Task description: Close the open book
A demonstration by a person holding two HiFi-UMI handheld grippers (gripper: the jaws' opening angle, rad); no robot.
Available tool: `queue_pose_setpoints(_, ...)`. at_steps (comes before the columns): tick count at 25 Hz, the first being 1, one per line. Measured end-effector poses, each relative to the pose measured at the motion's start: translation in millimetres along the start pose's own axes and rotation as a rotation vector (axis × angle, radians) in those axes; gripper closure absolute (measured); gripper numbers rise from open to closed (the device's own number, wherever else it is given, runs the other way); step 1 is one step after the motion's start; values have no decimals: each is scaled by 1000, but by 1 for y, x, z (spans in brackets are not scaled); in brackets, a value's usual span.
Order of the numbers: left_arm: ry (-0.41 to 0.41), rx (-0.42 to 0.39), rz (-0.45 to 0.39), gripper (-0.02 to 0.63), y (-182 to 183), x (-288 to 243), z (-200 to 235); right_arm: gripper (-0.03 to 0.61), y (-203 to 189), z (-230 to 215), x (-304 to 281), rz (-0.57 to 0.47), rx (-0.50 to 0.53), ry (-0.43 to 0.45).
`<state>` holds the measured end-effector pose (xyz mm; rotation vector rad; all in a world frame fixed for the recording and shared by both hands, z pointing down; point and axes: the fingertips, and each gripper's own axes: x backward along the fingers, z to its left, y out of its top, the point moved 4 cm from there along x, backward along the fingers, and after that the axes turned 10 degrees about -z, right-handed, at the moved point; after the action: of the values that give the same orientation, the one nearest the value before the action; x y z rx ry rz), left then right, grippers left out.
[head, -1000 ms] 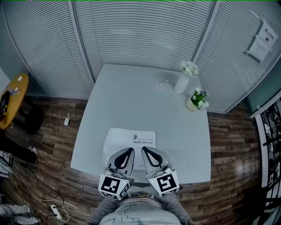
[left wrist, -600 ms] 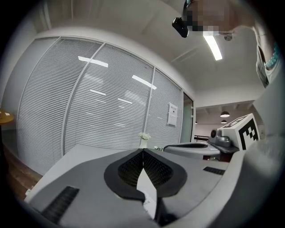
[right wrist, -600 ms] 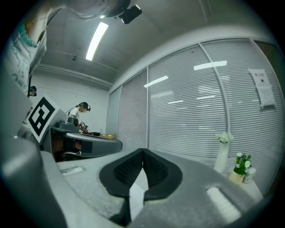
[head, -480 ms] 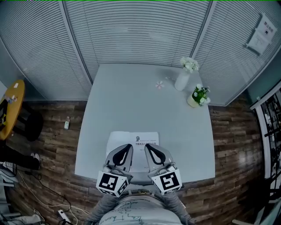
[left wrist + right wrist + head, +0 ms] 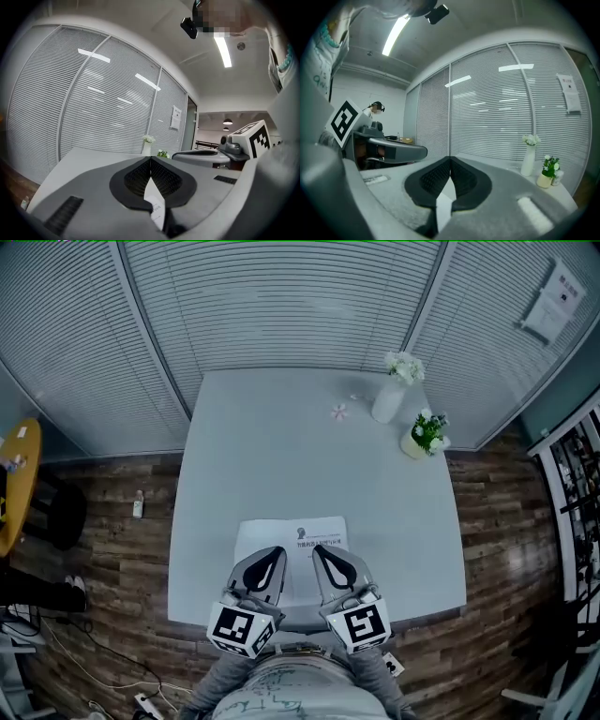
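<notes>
Your left gripper (image 5: pixel 274 555) has its jaws fully together. In the left gripper view the two dark ribbed pads meet in one seam from the tips back, and nothing is pinched between them. Your right gripper (image 5: pixel 320 550) is the same: its jaws are pressed pad to pad and hold nothing.

The open book (image 5: pixel 292 532) lies flat on the pale tabletop (image 5: pixel 281 446) at its near edge, directly under and just ahead of both pairs of jaws. From the head view, the left jaws sit over the blank left page and the right jaws over the right page, just short of its small block of print. Each gripper view shows a sliver of white page through the notch behind the closed tips. In the left gripper view that sliver carries some print (image 5: pixel 156 208), too small to read. I cannot tell whether either pair of jaws rests on the paper or hangs just above it.

The two grippers lie side by side, near each other but apart, with their tips angled slightly inward.

Well beyond the right jaws, at the tabletop's far right corner, stand a white vase of white flowers (image 5: pixel 387 401) and a small potted plant (image 5: pixel 422 435).
</notes>
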<state>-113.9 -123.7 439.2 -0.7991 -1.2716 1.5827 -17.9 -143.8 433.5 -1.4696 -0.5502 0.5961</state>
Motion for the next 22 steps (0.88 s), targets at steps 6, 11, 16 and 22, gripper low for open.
queue_pose_setpoints(6,-2,6,51,615,-18,9,19,577,-12,4,-7,28,15,-29)
queue_pose_setpoints(11,24,16,118,615,-40,18,39,577,-24,9,-10,68,12,-45)
queue_pose_setpoints(16,43,4,197,615,-63,30,59,577,-33,12,-11,92,17,-70)
queue_pose_setpoints(22,57,-11,317,615,-101,45,83,577,-41,13,-6,137,15,-105)
